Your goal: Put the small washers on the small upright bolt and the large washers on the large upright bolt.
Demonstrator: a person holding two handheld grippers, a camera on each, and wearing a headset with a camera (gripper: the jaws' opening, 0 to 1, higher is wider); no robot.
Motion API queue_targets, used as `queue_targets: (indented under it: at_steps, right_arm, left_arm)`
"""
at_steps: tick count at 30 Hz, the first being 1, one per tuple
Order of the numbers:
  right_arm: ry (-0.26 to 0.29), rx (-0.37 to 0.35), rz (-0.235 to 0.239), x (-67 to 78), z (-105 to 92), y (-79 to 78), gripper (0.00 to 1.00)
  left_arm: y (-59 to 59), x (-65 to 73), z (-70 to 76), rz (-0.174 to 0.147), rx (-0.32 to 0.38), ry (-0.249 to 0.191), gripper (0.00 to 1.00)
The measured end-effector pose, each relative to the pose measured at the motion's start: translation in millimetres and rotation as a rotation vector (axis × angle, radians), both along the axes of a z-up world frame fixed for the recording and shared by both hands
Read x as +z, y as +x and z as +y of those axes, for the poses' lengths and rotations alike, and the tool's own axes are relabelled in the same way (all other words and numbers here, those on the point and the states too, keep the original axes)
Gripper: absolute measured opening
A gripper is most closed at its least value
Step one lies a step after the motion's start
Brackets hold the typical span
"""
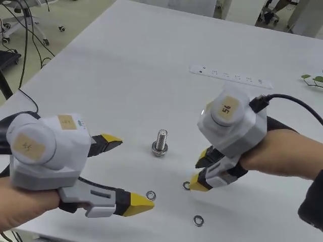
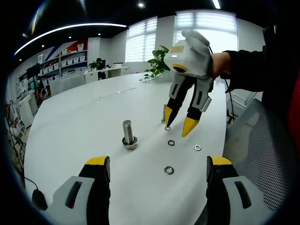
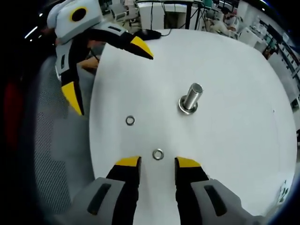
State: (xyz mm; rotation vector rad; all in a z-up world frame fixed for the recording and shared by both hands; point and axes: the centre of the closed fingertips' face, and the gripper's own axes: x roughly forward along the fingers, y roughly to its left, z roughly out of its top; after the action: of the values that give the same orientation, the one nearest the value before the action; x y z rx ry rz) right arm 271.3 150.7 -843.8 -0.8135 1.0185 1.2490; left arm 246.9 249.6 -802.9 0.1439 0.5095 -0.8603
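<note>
White bench spread wide, both tongs down low over it. The left tongs are flung wide apart with nothing between them; the right tongs are parted too, narrower, and they grasp nothing either. Between the two sets stands the large upright bolt, broad base flat on the bench, clear of every yellow tip. In the left gripper view a short upright shape peeks from behind the right tongs. It could be the small bolt, but too much is hidden to say. Now the little ones: the first washer lies flat just beside the lower left tip, the second washer sits just ahead of the right tips, centred on their gap, and the third washer lies apart, toward the near edge.
</note>
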Motion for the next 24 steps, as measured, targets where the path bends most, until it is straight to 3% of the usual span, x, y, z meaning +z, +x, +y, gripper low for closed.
queue_targets:
  at_steps: [8,15,24]
  right_arm:
    - [-0.025,-0.001,0.019,-6.0,-14.7,-20.8,0.30]
    - [-0.035,0.009,0.041,-11.3,-17.2,-41.7,0.30]
    - [-0.052,0.015,0.063,-18.1,-21.0,-57.6,0.29]
  left_arm:
    - [-1.5,0.0,-1.0,-0.001,-0.005,-0.001,0.84]
    - [-4.8,0.5,-1.3,-0.005,-0.013,0.002,0.84]
    - [-7.6,1.4,-3.4,-0.007,-0.025,0.001,0.84]
